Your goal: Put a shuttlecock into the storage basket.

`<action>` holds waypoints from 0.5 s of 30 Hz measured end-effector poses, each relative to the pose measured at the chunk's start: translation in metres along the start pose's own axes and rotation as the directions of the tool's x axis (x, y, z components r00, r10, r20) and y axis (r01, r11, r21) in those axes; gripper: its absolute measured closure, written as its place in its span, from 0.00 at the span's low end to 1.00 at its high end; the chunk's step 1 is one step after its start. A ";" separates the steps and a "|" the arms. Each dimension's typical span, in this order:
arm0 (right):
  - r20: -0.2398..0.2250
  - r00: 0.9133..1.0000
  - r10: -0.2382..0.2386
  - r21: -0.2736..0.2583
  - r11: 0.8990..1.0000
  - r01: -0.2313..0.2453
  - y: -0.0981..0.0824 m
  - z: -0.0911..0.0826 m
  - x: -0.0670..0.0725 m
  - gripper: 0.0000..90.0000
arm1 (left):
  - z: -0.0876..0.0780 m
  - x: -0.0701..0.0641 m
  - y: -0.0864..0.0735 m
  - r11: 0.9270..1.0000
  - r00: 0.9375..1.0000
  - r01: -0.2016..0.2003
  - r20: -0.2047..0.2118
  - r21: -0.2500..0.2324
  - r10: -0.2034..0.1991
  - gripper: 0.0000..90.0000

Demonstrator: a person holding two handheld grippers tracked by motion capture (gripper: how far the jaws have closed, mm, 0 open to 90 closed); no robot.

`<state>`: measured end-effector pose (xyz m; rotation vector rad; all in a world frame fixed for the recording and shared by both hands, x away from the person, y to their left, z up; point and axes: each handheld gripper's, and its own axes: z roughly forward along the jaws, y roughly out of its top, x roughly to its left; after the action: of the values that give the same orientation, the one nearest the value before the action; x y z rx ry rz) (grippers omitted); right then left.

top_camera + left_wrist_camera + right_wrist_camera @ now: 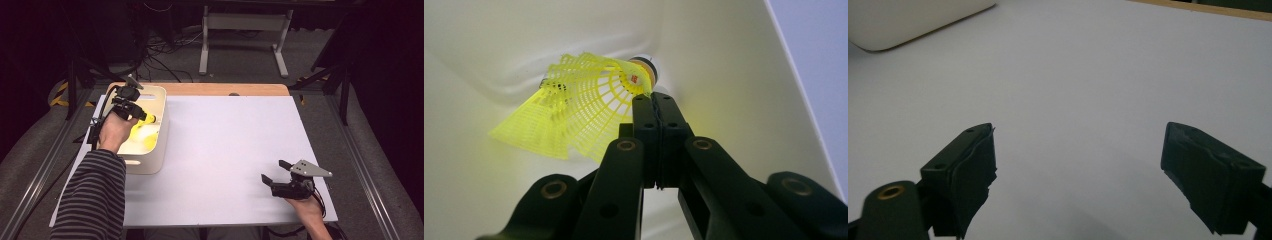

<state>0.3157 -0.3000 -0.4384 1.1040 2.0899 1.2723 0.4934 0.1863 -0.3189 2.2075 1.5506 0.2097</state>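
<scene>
Nearest, at the white tabletop's [225,150] front right: right gripper [276,170], black fingers [965,172] spread wide apart, holding nothing, touching nothing. Farther back on the left: striped sleeve [92,195] reaching into a cream rounded plastic bin [159,132]. Inside the bin: left gripper [654,100], fingers pressed together, clamped on the rim of a yellow mesh plastic shuttlecock [584,105]. Shuttlecock's cork tip half hidden behind the skirt; bin floor blurred by glare.

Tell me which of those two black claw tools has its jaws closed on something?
The left gripper, inside the white bin: its jaws are pinched on the yellow shuttlecock. The right gripper hangs over the bare table with jaws wide apart.
</scene>
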 end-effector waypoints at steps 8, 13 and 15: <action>0.005 1.000 0.007 -0.001 1.000 -0.007 0.000 0.000 -0.002 0.17 | 0.007 0.003 -0.001 1.000 1.000 0.007 -0.003 0.009 -0.007 1.00; 0.008 1.000 0.006 0.000 1.000 -0.006 0.000 0.000 -0.003 0.17 | 0.011 0.004 -0.001 1.000 1.000 0.010 0.000 0.010 -0.010 0.99; 0.010 1.000 0.009 0.000 1.000 -0.009 0.000 0.000 -0.004 0.17 | 0.012 0.005 -0.001 1.000 1.000 0.008 0.002 0.014 -0.008 0.99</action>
<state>0.3178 -0.3031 -0.4389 1.1192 2.0798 1.2680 0.4982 0.1877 -0.3310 2.2110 1.5641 0.1955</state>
